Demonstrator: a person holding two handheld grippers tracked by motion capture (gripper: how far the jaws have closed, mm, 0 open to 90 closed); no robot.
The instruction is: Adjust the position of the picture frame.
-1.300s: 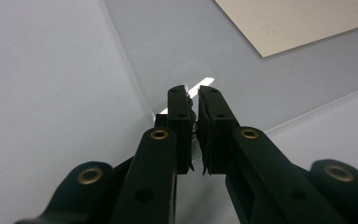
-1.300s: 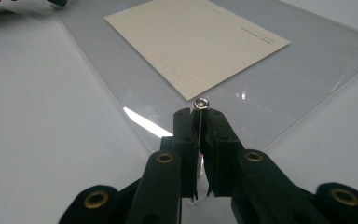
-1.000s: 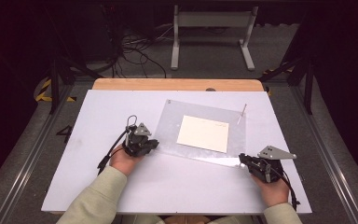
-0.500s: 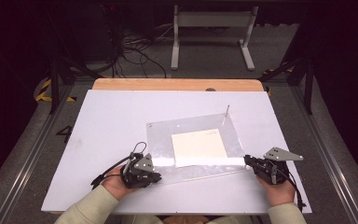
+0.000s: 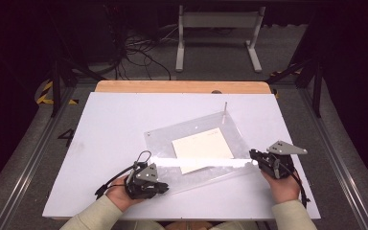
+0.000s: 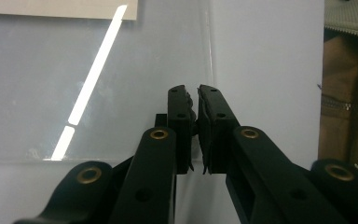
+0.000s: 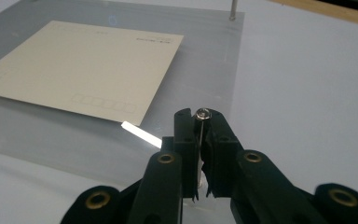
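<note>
Fingers [image 7: 186, 135] of the right gripper [image 7: 200, 122] are pressed together on a thin metal pin with a round head [image 7: 202, 113], which stands at the near right corner of the clear acrylic sheet [image 7: 65, 135]. In the left gripper view, the left gripper [image 6: 192, 93] has its jaws closed at the sheet's near left edge, apparently pinching the clear plate, though the plate's edge is hard to make out between the pads.

Seen from above, the sheet [image 5: 206, 167] lies skewed near the middle of the white table [image 5: 110, 124], with a cream card [image 5: 202, 151] under or inside it and a second upright pin [image 5: 224, 111] at its far corner. Holding two opposite near corners likely lets the person steer the whole sheet without disturbing the card.

Small print runs along the card's far edge, with a row of printed boxes near its closer edge; neither is legible.
</note>
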